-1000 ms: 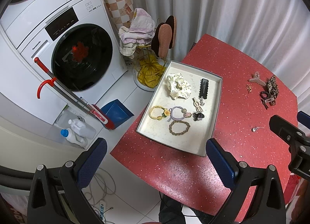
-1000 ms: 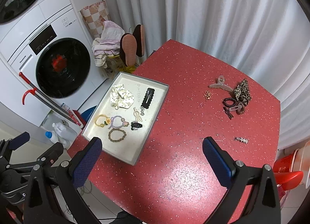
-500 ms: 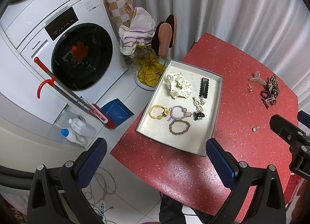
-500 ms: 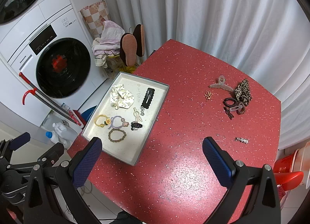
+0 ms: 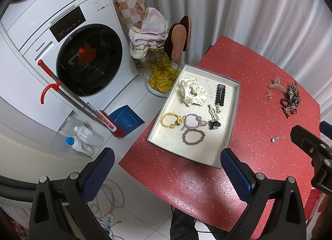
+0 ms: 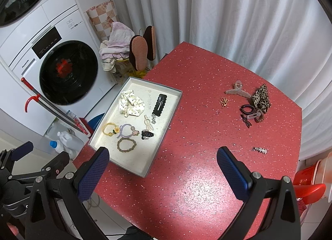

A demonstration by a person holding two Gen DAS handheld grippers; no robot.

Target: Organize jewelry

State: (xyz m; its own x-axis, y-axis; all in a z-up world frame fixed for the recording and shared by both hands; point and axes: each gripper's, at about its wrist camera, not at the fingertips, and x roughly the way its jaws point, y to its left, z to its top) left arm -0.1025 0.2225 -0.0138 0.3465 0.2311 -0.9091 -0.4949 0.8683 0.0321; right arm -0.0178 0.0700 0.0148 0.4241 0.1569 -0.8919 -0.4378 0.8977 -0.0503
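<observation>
A grey tray (image 5: 235,113) (image 6: 166,127) sits on the left of a red table (image 6: 199,177). It holds a white scrunchie (image 6: 131,103), a black clip (image 6: 159,105), and several hair ties. Loose on the table's far right lie a clear claw clip (image 6: 238,91), a leopard scrunchie (image 6: 261,99), a small orange clip (image 6: 224,101) and a small silver clip (image 6: 259,149). My left gripper (image 5: 167,174) is open and empty, high above the tray's near edge. My right gripper (image 6: 162,172) is open and empty above the table's near middle.
A washing machine (image 5: 68,53) stands left of the table. A broom and blue dustpan (image 5: 126,118), bottles (image 5: 83,140), a rack with towels and slippers (image 5: 164,40) and cables are on the floor. White curtains (image 6: 238,17) hang behind. A red stool (image 6: 309,188) is at right.
Both views have shifted only slightly. Nothing on the table or in the tray has moved, and both grippers have stayed open.
</observation>
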